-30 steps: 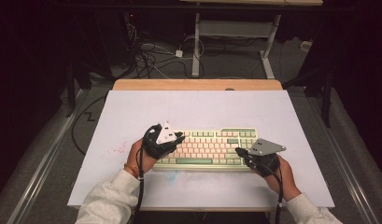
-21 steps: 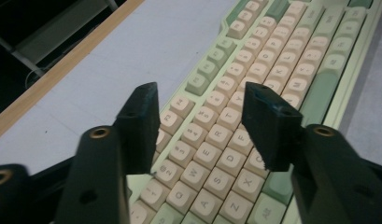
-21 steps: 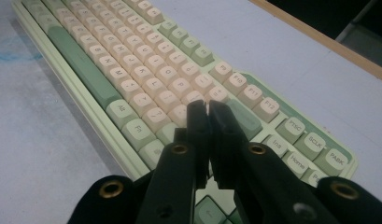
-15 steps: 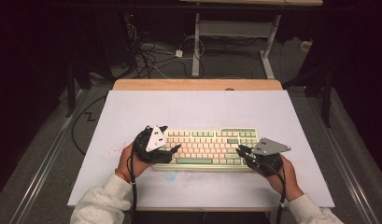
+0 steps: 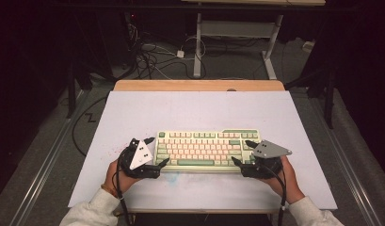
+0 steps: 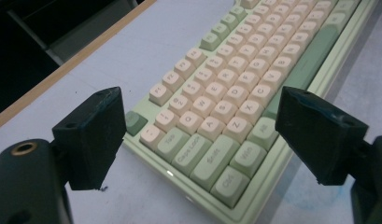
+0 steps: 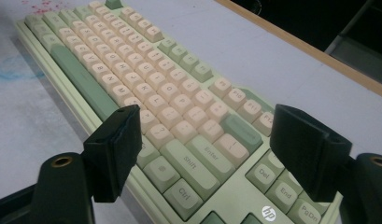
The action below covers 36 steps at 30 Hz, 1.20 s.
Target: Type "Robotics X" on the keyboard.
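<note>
My left gripper (image 5: pixel 158 150) and right gripper (image 5: pixel 239 151) have just spread their fingers wide, pulling off the keyboard (image 5: pixel 206 148), which I judge is placed mid-bench (image 5: pixel 133 108).

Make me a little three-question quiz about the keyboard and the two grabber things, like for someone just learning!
1. True or false: the left gripper is clamped on the pale green keyboard with pink keys.
2. What surface does the keyboard lie on? A bare wood; B pale lilac table mat; C floor.
3. Which keyboard end is the right gripper at?

Key: 1 false, its jaws stand open, having just been opening; 2 B; 3 the right end, with the Enter key.
</note>
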Each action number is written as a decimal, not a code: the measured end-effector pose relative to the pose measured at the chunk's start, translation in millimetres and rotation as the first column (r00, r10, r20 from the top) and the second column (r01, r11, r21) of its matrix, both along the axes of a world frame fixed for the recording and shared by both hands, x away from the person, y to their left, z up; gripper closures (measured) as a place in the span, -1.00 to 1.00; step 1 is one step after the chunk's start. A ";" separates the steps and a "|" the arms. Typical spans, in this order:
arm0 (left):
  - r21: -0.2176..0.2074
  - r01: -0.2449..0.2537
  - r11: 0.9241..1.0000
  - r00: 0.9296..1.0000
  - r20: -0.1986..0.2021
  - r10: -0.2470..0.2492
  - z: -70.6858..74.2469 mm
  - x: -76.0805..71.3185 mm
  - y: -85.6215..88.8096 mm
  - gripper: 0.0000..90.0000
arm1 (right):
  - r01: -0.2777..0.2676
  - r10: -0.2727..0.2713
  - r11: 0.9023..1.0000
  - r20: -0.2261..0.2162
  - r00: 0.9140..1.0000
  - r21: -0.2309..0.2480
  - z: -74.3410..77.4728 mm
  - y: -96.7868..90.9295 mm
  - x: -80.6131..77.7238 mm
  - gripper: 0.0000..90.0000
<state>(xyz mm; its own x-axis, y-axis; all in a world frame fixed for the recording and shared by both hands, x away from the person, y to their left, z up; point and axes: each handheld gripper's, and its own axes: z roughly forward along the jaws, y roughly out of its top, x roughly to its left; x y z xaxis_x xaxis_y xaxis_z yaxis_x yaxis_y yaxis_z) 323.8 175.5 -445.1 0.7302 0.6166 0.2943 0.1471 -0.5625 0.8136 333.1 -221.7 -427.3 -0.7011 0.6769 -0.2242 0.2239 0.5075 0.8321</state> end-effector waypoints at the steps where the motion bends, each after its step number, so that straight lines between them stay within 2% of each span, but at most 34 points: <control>1: -0.005 -0.004 1.000 1.000 -0.004 0.004 -1.6 -2.5 3.4 -0.66 | 0.003 -0.003 1.000 0.002 1.000 0.002 0.2 0.2 -0.2 -0.43; 7: -0.016 -0.031 0.999 0.999 -0.011 0.031 -11.4 -15.4 16.2 -0.66 | -0.002 0.002 1.000 0.014 1.000 0.006 0.5 3.5 -0.6 -0.43; 10: -0.019 -0.038 0.999 0.999 -0.029 0.037 -15.9 -21.4 19.5 -0.66 | -0.013 0.013 1.000 0.011 1.000 0.008 0.6 5.4 0.1 -0.32; 12: -0.010 -0.039 0.999 0.999 -0.038 0.038 -18.2 -24.9 20.8 -0.66 | -0.022 0.021 1.000 0.018 1.000 0.004 0.7 7.7 0.6 -0.14; 13: -0.010 -0.039 0.999 0.998 -0.040 0.038 -18.9 -26.0 21.4 -0.66 | -0.040 0.040 0.999 0.010 0.999 0.007 0.9 10.4 2.2 0.10; 14: -0.013 -0.040 0.999 0.998 -0.046 0.039 -19.4 -26.7 21.6 -0.66 | -0.040 0.040 0.999 0.010 0.999 0.007 0.9 10.4 2.2 0.10; 15: -0.010 -0.041 0.999 0.998 -0.054 0.040 -19.9 -27.3 22.1 -0.66 | -0.056 0.056 0.998 0.000 0.998 0.001 1.0 13.1 3.8 0.33; 17: -0.004 -0.043 0.999 0.997 -0.057 0.043 -21.2 -28.7 22.3 -0.66 | -0.069 0.069 0.998 -0.009 0.998 -0.011 0.8 17.6 6.3 0.58; 18: -0.011 -0.043 0.999 0.997 -0.064 0.042 -21.9 -28.8 22.3 -0.66 | -0.076 0.076 0.997 -0.018 0.997 -0.013 0.5 19.9 8.1 0.69; 19: -0.004 -0.044 0.999 0.997 -0.068 0.043 -22.0 -28.8 22.8 -0.66 | -0.076 0.076 0.997 -0.018 0.997 -0.013 0.5 19.9 8.1 0.69; 20: -0.003 -0.046 0.999 0.997 -0.066 0.045 -22.2 -29.0 22.7 -0.66 | -0.094 0.093 0.995 -0.038 0.995 -0.022 -0.2 25.3 11.6 0.86; 21: -0.005 -0.045 0.999 0.997 -0.067 0.044 -22.2 -29.1 22.7 -0.66 | -0.100 0.098 0.995 -0.045 0.994 -0.031 -0.5 28.2 13.4 0.91; 24: -0.005 -0.042 0.999 0.996 -0.073 0.041 -23.1 -28.3 22.7 -0.66 | -0.115 0.113 0.992 -0.056 0.992 -0.047 -1.3 37.0 18.4 1.00; 27: -0.004 -0.042 0.999 0.995 -0.088 0.041 -24.0 -27.2 23.3 -0.66 | -0.121 0.117 0.991 -0.066 0.991 -0.059 -2.2 45.8 23.6 1.00; 36: -0.006 -0.039 0.999 0.995 -0.092 0.038 -23.8 -26.7 23.7 -0.66 | -0.122 0.115 0.990 -0.091 0.989 -0.076 -6.7 64.0 40.4 1.00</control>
<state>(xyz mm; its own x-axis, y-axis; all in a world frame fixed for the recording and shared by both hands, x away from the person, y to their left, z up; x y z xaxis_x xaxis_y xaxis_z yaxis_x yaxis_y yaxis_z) 297.0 199.2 -468.9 0.7298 0.6465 0.2223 0.2427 -0.5489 0.7999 373.6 -157.8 -434.0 -0.7945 0.5695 -0.2108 0.2266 0.6000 0.7672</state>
